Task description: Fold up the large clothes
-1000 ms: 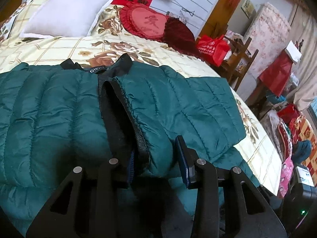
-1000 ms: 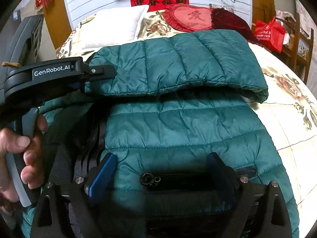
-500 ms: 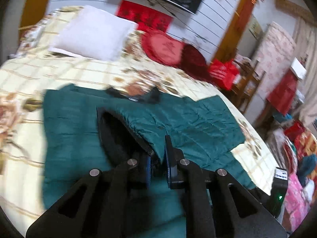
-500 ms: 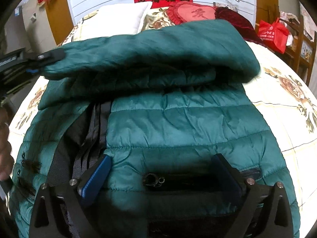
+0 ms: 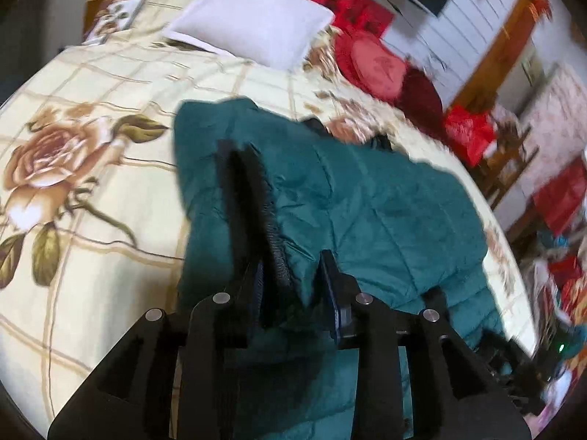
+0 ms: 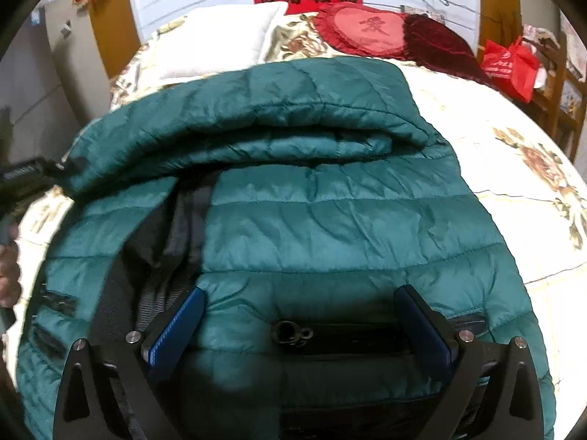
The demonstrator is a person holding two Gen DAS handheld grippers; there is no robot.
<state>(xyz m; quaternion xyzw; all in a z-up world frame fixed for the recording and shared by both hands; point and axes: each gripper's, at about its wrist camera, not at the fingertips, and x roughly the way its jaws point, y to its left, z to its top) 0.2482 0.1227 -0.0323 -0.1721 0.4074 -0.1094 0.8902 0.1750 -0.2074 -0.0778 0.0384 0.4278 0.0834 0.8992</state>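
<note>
Slippage is the main risk: the left gripper (image 5: pixel 293 278) is closed on the cuff of the green jacket (image 6: pixel 330 220), lifted over the bed (image 5: pixel 110 110). The right gripper (image 6: pixel 301 315) is spread wide over the hem, holding nothing, so the body may be dragged askew.

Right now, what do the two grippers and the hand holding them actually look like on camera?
The left gripper and the right gripper are matte black, with angular triangular-cutout finger frames, round silver bolt heads and ribbed blue pads. The left gripper's body, at the right wrist view's left edge, carries blurred white lettering. A bare-skinned hand shows there; no sleeve or cable is visible.
</note>
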